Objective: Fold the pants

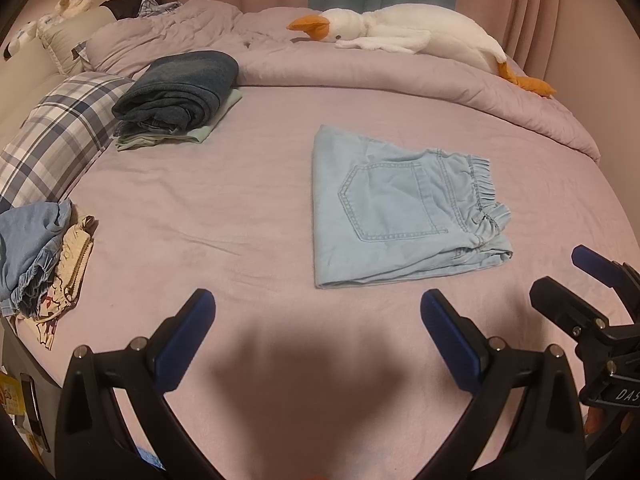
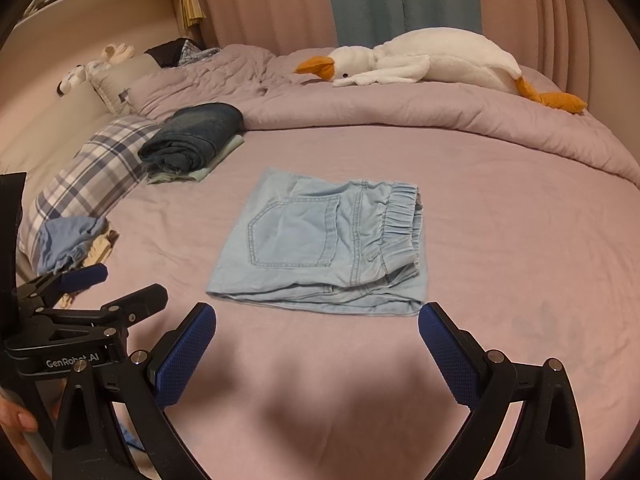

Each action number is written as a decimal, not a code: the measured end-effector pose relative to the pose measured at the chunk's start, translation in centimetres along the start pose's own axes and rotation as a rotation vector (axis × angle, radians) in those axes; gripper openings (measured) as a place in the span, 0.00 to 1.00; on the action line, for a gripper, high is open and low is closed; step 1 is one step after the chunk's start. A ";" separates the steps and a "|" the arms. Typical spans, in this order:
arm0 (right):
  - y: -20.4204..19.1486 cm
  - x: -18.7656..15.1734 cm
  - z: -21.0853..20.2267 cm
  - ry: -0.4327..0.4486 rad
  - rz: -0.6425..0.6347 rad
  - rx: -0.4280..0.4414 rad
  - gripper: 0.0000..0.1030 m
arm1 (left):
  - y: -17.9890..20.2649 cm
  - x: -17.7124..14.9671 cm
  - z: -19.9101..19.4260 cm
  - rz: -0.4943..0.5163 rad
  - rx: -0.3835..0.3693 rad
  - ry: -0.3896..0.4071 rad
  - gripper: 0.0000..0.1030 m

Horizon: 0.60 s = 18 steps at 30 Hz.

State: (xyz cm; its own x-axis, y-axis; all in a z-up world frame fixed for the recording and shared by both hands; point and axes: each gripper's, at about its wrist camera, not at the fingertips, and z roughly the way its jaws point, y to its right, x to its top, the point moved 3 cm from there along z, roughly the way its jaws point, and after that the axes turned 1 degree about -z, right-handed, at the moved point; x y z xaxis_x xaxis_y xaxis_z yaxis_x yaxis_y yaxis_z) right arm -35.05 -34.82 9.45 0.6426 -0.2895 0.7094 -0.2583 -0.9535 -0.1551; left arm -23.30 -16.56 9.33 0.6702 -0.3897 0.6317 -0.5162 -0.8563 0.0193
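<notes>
Light blue denim pants (image 1: 400, 208) (image 2: 324, 248) lie folded into a flat rectangle on the pink bed sheet, back pocket up, elastic waistband to the right. My left gripper (image 1: 318, 304) hovers open above the sheet, short of the pants' near edge and slightly to their left. My right gripper (image 2: 318, 316) is open too, its fingertips just short of the fold's near edge. Neither holds anything. The right gripper also shows at the right edge of the left wrist view, the left gripper at the left edge of the right wrist view.
A folded stack of dark jeans (image 1: 180, 88) on pale green cloth sits at the back left beside a plaid pillow (image 1: 56, 136). Crumpled clothes (image 1: 36, 256) lie at the left edge. A plush goose (image 1: 404, 32) rests on the bunched duvet (image 1: 400, 76) behind.
</notes>
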 end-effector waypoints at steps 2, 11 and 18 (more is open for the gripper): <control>0.0 0.0 0.0 0.000 0.000 0.001 0.98 | 0.0 0.0 0.0 0.001 -0.001 -0.002 1.00; -0.1 0.0 0.1 -0.001 0.000 0.000 0.98 | -0.1 0.2 0.3 0.007 -0.007 -0.004 1.00; 0.1 0.1 0.1 -0.004 0.001 0.000 0.98 | -0.3 0.3 0.4 0.013 -0.009 -0.006 1.00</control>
State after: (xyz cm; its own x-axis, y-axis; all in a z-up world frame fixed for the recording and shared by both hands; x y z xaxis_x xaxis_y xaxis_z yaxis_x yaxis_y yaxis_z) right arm -34.88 -34.93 9.42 0.6453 -0.2908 0.7064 -0.2586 -0.9533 -0.1562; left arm -22.72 -16.51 9.17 0.6669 -0.4025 0.6271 -0.5294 -0.8482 0.0186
